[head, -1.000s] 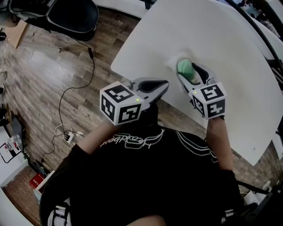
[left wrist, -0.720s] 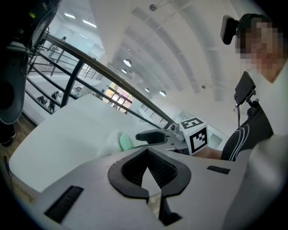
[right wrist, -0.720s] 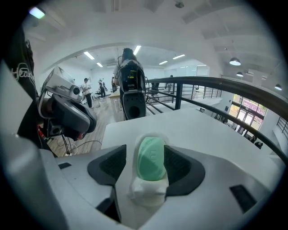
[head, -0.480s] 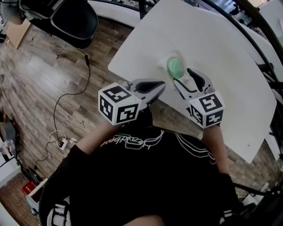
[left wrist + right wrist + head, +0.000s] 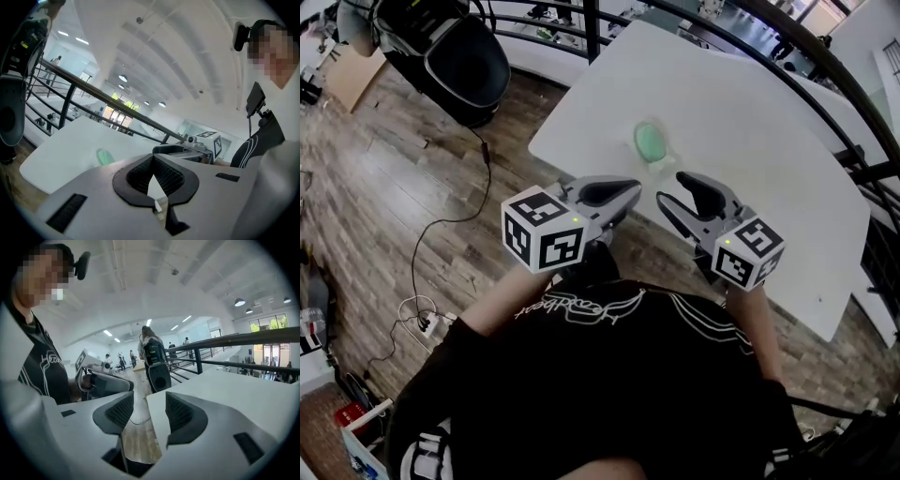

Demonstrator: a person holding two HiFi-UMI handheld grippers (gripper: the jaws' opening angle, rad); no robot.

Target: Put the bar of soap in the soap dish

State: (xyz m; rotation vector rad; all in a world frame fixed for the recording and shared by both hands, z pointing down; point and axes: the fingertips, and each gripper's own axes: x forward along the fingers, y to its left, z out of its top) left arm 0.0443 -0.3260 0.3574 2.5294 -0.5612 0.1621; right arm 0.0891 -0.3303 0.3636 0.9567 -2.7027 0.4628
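While I hold one gripper in each hand at the near edge of the table, the readings are as follows.

Table [image 5: 741, 112]: white, bare apart from the soap and its dish; it also shows in the left gripper view [image 5: 65, 145] and the right gripper view [image 5: 229, 385].
Bar of soap [image 5: 650, 140]: green, oval, lying flat near the table's near edge, just beyond my two grippers and between them. In the left gripper view it shows as a small green patch [image 5: 105, 156] left of my jaws.
Soap dish [image 5: 660, 166]: pale and hard to tell from the tabletop; the soap sits in it, and only a thin rim shows on the near side.
Left gripper [image 5: 634, 187]: my fingers are pressed together with nothing between them [image 5: 152, 157]. It points right, toward the other gripper, and touches neither soap nor dish.
Right gripper [image 5: 672, 188]: my fingers are spread wide and hold nothing; wood floor and table edge show through the gap [image 5: 147, 411]. It is clear of the dish, on the near side.
Floor [image 5: 384, 178]: wood planks, with a dark cable [image 5: 441, 220] trailing on the left.
Chair [image 5: 464, 56]: black, far left.
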